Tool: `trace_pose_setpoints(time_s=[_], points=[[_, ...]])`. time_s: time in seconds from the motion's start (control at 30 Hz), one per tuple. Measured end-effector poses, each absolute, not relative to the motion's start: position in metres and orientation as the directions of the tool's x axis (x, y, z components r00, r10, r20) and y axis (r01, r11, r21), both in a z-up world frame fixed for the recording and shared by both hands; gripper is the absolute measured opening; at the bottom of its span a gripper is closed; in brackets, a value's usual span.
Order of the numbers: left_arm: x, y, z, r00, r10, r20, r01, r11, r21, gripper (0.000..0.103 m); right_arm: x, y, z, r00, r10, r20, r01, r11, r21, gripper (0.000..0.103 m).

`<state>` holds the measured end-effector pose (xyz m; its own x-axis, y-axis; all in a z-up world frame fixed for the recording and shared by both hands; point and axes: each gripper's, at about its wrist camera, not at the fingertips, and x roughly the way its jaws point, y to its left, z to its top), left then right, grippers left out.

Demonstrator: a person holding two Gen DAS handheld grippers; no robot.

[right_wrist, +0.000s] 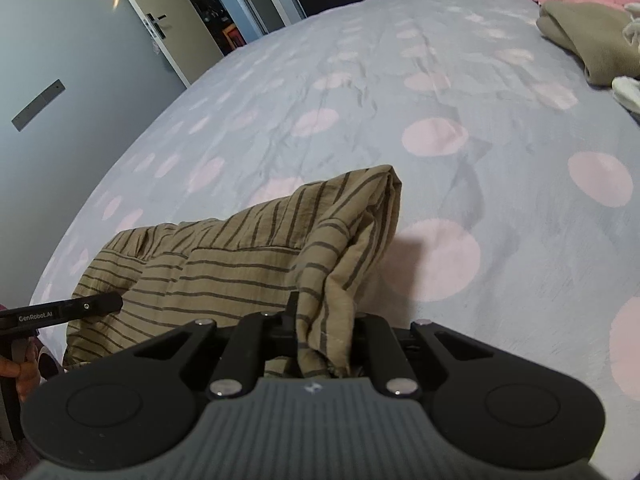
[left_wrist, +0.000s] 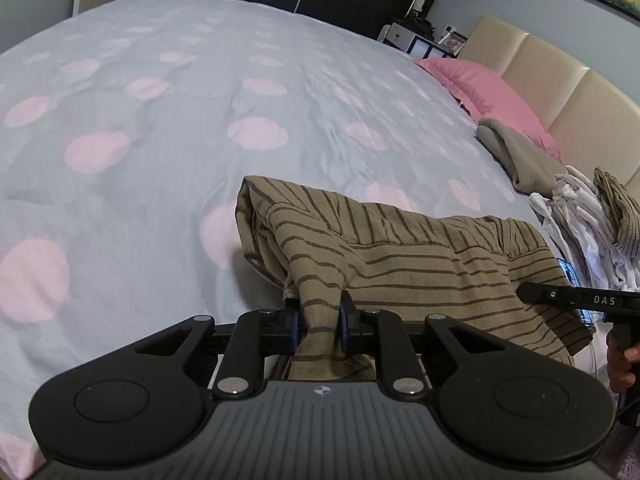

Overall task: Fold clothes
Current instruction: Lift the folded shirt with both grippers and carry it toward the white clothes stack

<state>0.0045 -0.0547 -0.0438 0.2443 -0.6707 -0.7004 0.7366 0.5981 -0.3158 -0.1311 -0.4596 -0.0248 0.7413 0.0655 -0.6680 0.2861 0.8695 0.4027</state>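
Left gripper (left_wrist: pixel 320 316) and right gripper (right_wrist: pixel 324 320) each pinch the striped shirt (left_wrist: pixel 400 256), nearly closed, over the near bed (left_wrist: pixel 160 120).

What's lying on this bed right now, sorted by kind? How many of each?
Striped shirts: 1, held by both claws
Folded olive-grey garments: 1
Piles of white laundry: 1
Pink pillows: 1
Total: 4
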Motion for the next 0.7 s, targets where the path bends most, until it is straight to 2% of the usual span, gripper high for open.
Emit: trace_pose_setpoints(time_s=[0.43, 0.7], points=[[-0.012, -0.085, 0.023, 0.204, -0.774, -0.599, 0.800, 0.485, -0.354, 0.013, -0.171, -0.480, 0.044, 0.812, 0.035, -0.582, 0.263, 0.869, 0.419, 0.012], [-0.044, -0.160, 0.083, 0.081, -0.879, -0.470, 0.859, 0.301, -0.414, 0.013, -0.227, -0.552, 0.126, 0.844, -0.023, -0.536, 0.273, 0.879, 0.391, 0.012]])
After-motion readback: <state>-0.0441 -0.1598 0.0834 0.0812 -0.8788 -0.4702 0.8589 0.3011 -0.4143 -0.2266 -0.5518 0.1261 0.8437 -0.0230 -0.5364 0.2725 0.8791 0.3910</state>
